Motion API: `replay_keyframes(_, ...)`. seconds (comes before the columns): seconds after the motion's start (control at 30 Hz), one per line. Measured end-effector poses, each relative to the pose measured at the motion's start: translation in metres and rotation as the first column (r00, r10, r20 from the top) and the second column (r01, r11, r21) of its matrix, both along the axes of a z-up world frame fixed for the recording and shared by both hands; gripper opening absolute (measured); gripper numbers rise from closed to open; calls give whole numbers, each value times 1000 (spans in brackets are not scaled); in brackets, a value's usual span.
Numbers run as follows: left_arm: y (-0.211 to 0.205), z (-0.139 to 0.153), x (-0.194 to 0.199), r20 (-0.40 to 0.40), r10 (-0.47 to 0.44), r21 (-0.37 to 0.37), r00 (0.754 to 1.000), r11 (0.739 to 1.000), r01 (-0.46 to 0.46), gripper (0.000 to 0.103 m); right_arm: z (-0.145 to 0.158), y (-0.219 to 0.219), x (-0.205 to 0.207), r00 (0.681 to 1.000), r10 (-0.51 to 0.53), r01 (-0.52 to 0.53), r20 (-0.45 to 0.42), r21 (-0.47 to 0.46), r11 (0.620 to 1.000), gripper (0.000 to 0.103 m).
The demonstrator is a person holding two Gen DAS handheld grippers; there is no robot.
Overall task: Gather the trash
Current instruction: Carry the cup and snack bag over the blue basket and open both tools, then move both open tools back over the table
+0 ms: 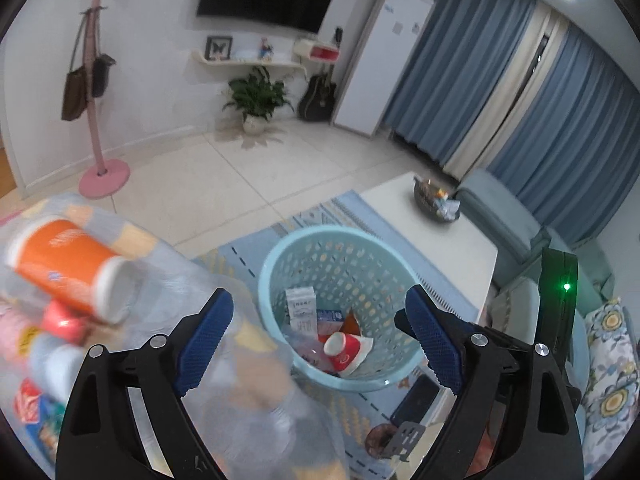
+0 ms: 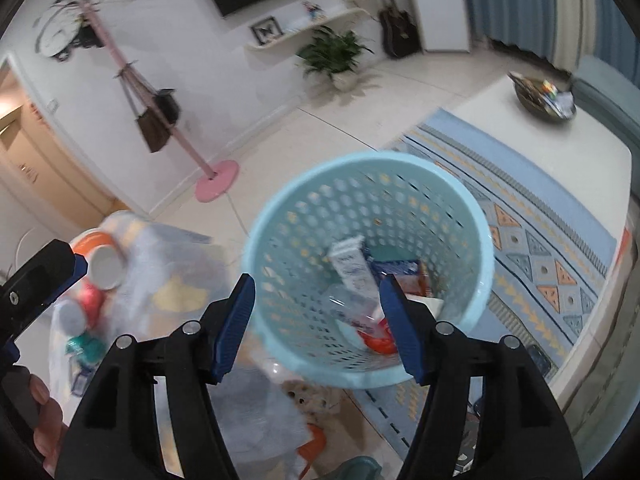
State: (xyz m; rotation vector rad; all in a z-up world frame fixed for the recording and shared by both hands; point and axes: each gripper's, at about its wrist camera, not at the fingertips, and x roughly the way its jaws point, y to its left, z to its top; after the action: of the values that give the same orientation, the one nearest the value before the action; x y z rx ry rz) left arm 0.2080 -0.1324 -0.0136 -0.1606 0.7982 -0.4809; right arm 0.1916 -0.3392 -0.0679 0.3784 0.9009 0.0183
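A light blue perforated trash basket (image 1: 280,268) (image 2: 276,240) stands on the rug and holds a white carton (image 1: 301,307) (image 2: 352,266), a red cup (image 1: 344,354) and wrappers. A clear plastic bag (image 1: 240,420) (image 2: 168,280) full of trash, with an orange cup (image 1: 60,264) on top, sits to the left of the basket. My left gripper (image 1: 320,344) is open above the basket and the bag's edge. My right gripper (image 2: 316,328) is open above the basket. Both are empty.
A white coffee table (image 1: 452,240) (image 2: 580,152) carries a dark bowl (image 1: 434,202) (image 2: 540,98). A patterned blue rug (image 2: 532,240), a teal sofa (image 1: 520,232), a pink coat stand (image 1: 104,172) (image 2: 216,184) and a potted plant (image 1: 256,104) surround it. A dark phone (image 1: 416,400) lies beside the basket.
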Motion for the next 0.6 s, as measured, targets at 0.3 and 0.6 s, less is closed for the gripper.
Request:
replay_keyframes(0.3,83,47,-61,137,141,-30,981,990,-138,86,68,90,-23,961,215,-208,173,-63,976,65)
replay_keyframes(0.6,187,59,-70,89,367,-11,926,930,-367,87,98,183,-1,869,430,-397,243,-173,901,65)
